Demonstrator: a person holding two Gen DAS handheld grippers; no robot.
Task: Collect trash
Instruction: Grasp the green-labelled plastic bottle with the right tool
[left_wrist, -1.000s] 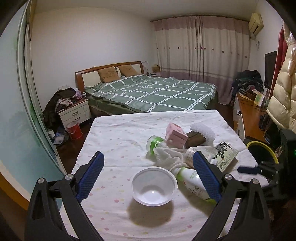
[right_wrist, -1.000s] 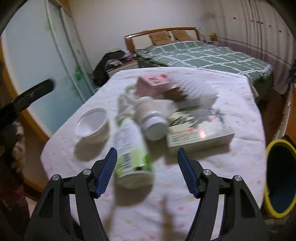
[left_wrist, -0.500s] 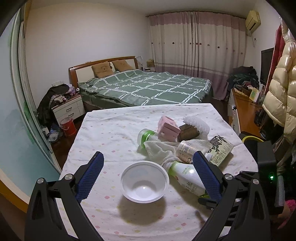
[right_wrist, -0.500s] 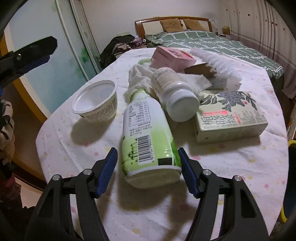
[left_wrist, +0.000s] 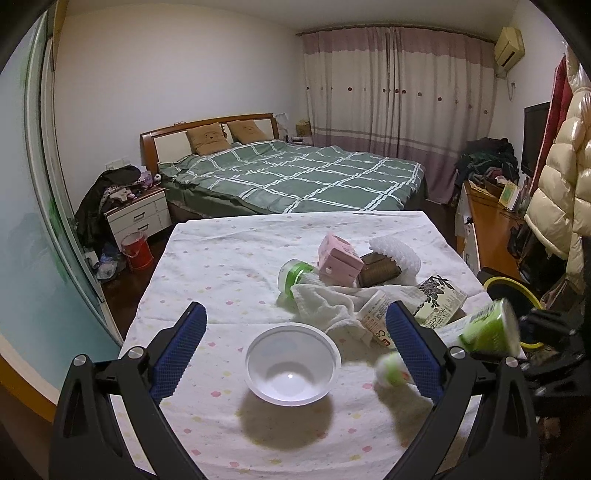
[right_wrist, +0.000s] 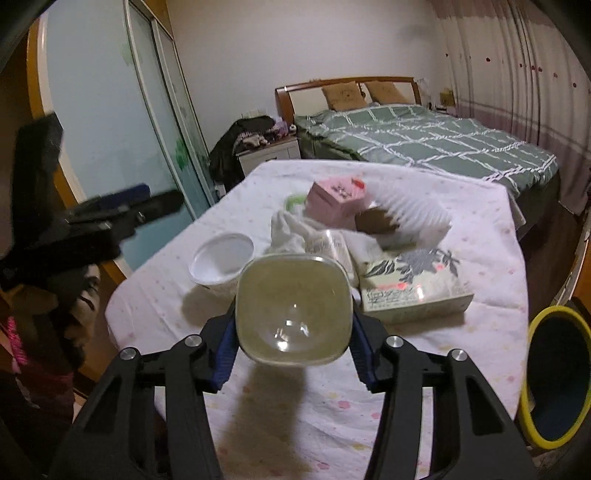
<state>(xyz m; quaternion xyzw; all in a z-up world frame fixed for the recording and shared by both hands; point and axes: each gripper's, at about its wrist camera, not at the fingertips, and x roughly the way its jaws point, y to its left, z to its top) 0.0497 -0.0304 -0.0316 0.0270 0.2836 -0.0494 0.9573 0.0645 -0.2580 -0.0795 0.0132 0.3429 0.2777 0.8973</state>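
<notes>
The right gripper (right_wrist: 291, 354) has its blue pads clamped on the base of a green-and-white plastic bottle (right_wrist: 293, 310), lifted off the table with its squarish bottom facing the camera; the jaws are closing on it. The left gripper (left_wrist: 295, 347) hangs released, nothing between its pads, above a white plastic bowl (left_wrist: 292, 363) standing on the white dotted tablecloth (left_wrist: 221, 280). At one o'clock from the bowl lie a white rag (left_wrist: 325, 302), a pink carton (left_wrist: 339, 260) and a flat leaf-printed box (left_wrist: 439, 301). A yellow-rimmed bin (right_wrist: 554, 373) stands at three o'clock, off the table's edge.
</notes>
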